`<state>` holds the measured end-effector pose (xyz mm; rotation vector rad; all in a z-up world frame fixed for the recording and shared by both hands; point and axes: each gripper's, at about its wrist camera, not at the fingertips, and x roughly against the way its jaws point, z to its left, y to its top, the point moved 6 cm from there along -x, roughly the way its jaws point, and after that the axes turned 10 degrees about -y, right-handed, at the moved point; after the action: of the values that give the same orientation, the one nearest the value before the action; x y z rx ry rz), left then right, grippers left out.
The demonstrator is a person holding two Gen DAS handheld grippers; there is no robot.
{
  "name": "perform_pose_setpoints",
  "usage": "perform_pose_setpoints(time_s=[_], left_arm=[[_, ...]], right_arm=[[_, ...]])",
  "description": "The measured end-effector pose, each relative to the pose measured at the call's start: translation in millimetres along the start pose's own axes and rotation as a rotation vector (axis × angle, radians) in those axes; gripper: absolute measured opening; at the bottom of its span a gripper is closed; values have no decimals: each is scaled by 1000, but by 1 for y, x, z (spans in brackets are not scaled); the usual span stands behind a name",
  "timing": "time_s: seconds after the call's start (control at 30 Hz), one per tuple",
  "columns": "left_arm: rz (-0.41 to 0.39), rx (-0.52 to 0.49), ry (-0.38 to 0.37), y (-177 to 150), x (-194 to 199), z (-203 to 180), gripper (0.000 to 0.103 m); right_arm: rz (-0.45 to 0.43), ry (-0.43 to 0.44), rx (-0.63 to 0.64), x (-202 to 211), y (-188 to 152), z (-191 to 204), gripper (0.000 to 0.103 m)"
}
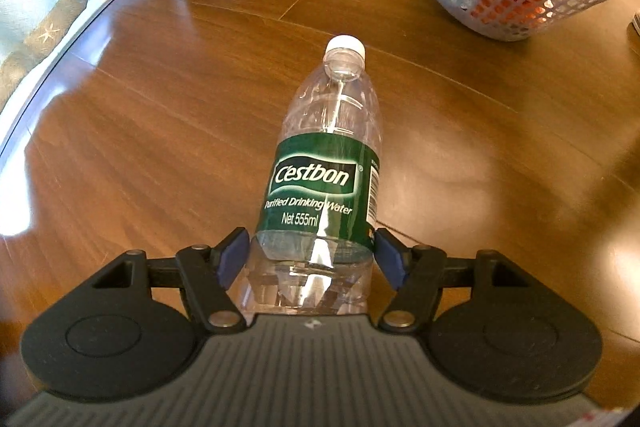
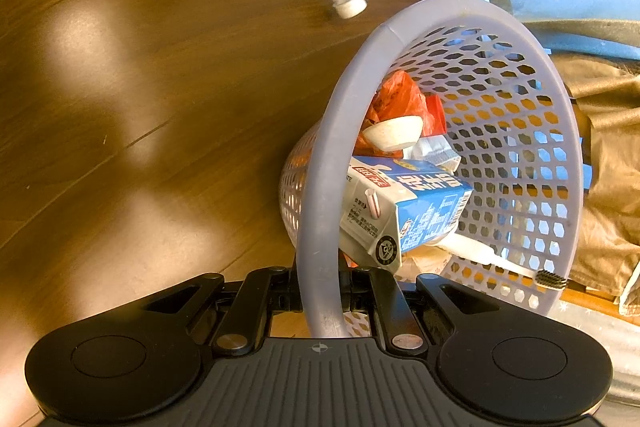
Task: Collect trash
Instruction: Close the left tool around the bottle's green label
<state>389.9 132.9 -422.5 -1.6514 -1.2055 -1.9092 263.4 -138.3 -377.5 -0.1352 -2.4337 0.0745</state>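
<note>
left gripper clamps bottle | right gripper pinches basket rim | floor bare between

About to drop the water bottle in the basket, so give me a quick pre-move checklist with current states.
1. Left gripper pads on the bottle: ok.
2. Grip at the bottle's base end, cap forward: ok.
3. Right gripper shut on the basket rim: ok.
4. Basket mouth tilted open: ok.
5. Space left above the milk carton: ok.
6. Bottle over the basket mouth: not ok, off to one side.
</note>
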Motion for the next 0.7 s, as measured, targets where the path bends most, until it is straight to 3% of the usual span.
perform_pose_setpoints(time_s=[0.4, 0.7], left_arm=[[16, -21, 7, 16, -22, 3, 68], [37, -16, 5, 17, -23, 1, 61]], right_arm=[[0, 5, -7, 0, 0, -1, 6], [-2, 5, -2, -1, 1, -1, 6]])
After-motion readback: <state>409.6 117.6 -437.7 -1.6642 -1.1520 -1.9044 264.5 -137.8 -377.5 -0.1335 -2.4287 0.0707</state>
